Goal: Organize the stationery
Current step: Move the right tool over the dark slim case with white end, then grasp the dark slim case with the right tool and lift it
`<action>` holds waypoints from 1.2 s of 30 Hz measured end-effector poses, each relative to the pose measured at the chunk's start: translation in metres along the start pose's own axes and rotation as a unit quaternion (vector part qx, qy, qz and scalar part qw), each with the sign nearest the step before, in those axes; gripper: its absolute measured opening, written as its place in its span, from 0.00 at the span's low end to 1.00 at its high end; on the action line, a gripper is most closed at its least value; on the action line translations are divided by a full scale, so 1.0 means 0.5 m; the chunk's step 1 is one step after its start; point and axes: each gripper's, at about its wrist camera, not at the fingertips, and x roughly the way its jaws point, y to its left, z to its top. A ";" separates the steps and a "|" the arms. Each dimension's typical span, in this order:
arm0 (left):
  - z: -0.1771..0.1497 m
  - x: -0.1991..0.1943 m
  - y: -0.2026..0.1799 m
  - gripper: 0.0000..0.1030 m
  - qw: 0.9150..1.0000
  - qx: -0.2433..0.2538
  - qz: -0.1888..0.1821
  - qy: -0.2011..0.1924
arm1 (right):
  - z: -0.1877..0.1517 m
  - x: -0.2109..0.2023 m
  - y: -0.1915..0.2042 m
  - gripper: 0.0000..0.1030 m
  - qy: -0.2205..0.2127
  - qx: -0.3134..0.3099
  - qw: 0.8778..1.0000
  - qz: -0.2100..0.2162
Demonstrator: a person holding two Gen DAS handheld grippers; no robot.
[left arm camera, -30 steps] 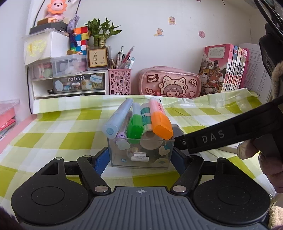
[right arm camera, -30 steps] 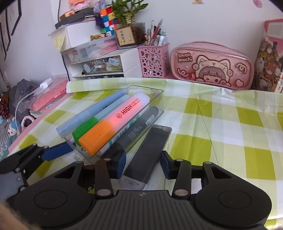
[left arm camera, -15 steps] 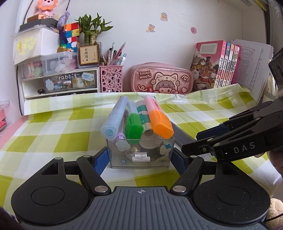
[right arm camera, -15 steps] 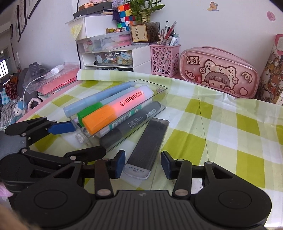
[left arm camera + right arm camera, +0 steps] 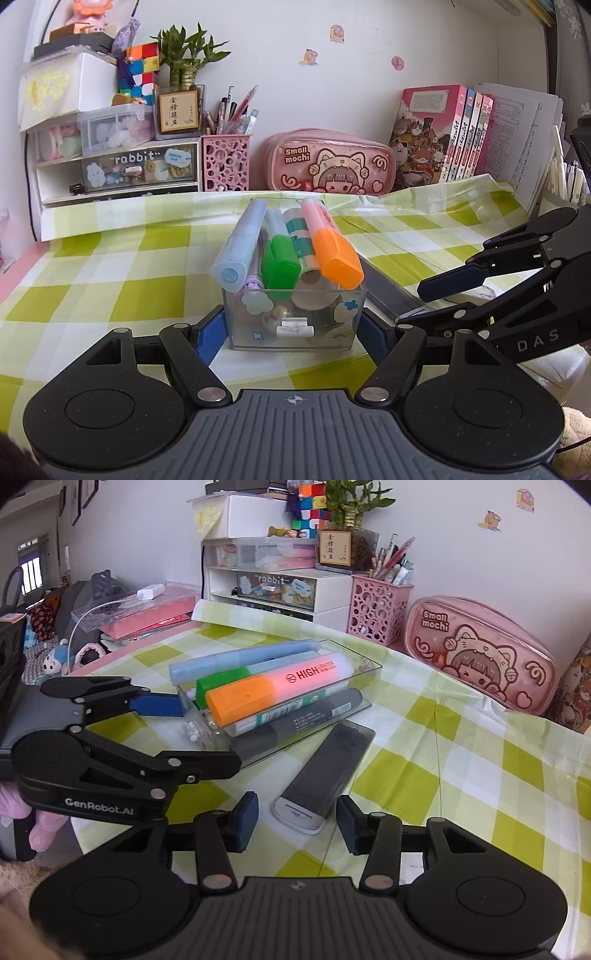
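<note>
Your desk wears a green-and-white checked tablecloth [image 5: 110, 280], and along the back wall you have one white drawer unit [image 5: 118, 173] marked "rabbit", one pink pencil case [image 5: 328, 164] reading "Small mochi", one pink lattice pen cup [image 5: 227, 164], and four pink-spined books [image 5: 443, 133] standing in a row.

Centre stage: one clear plastic tray [image 5: 295, 321] on the cloth, loaded with markers. You can count a pale blue one [image 5: 236, 662], a green-capped one [image 5: 221, 685], an orange-capped highlighter [image 5: 273, 688] printed "HIGH LIGHTER", a teal-banded one [image 5: 301, 236] and a dark grey one [image 5: 295, 725]; a lilac tip peeks out beneath, the rest hidden.

Your left gripper [image 5: 291, 328] points slightly down, its blue pads pressed on both side walls of the tray's near end, clamping it. "GenRobot.AI" shows on its side in the right wrist view.

Your right gripper [image 5: 295, 821] angles down, jaws spread either side of the near end of one flat dark grey case [image 5: 325, 771], pads clear of it. That case lies on the cloth just beside the tray. "DAS" reads on this gripper's flank.
</note>
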 end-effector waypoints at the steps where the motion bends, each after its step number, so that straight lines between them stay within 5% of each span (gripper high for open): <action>1: 0.000 0.000 0.001 0.71 1.000 0.001 -0.001 0.000 | -0.001 -0.001 -0.009 0.47 0.002 0.008 1.000 -0.009; 8: 0.000 0.002 0.001 0.71 1.000 0.000 -0.003 0.000 | 0.011 -0.006 -0.033 0.46 -0.019 0.048 0.999 -0.009; 14: -0.003 0.003 -0.002 0.71 1.000 0.005 0.002 -0.001 | 0.027 0.041 -0.033 0.47 -0.008 0.078 0.996 -0.050; 17: -0.003 0.003 -0.002 0.71 1.000 0.005 0.002 -0.002 | 0.032 0.044 -0.031 0.37 -0.008 0.085 0.994 -0.069; 23: -0.005 0.003 -0.010 0.71 1.000 0.008 0.010 -0.002 | 0.033 0.037 -0.050 0.36 -0.007 0.136 0.988 -0.070; 36: -0.004 0.006 -0.018 0.71 1.000 0.009 0.016 0.001 | 0.022 -0.018 -0.142 0.36 -0.054 0.355 0.933 0.039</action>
